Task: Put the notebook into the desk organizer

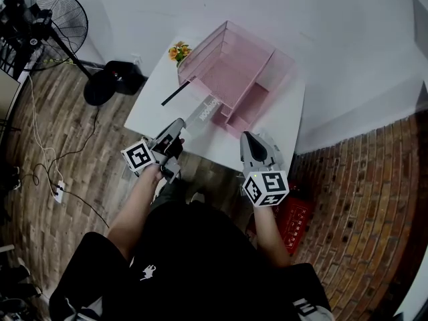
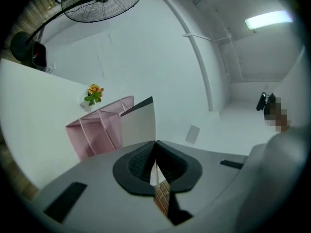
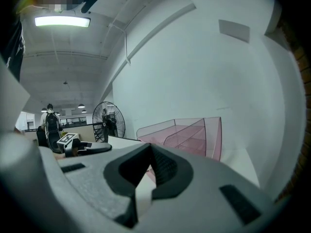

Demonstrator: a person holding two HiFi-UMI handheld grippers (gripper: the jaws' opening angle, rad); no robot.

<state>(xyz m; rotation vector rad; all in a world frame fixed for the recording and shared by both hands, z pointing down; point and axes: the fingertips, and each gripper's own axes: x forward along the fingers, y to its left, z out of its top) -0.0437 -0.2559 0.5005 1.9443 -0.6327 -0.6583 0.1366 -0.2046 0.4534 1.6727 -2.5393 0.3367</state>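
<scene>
Notebook (image 1: 204,111), nipped at its near edge by the closed left tongs (image 1: 178,132) above the counter (image 1: 155,102) just short of the organizer (image 1: 234,57), wants lining up with a slot before release; right tongs (image 1: 253,143), closed and empty, could steady the organizer.

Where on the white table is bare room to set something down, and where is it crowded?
Widest free patch: the table left of the pink organizer, between the plant and the left edge. A narrow strip runs right of the organizer. Crowded: the near edge, where the left gripper holds the notebook and the right gripper hovers.
</scene>
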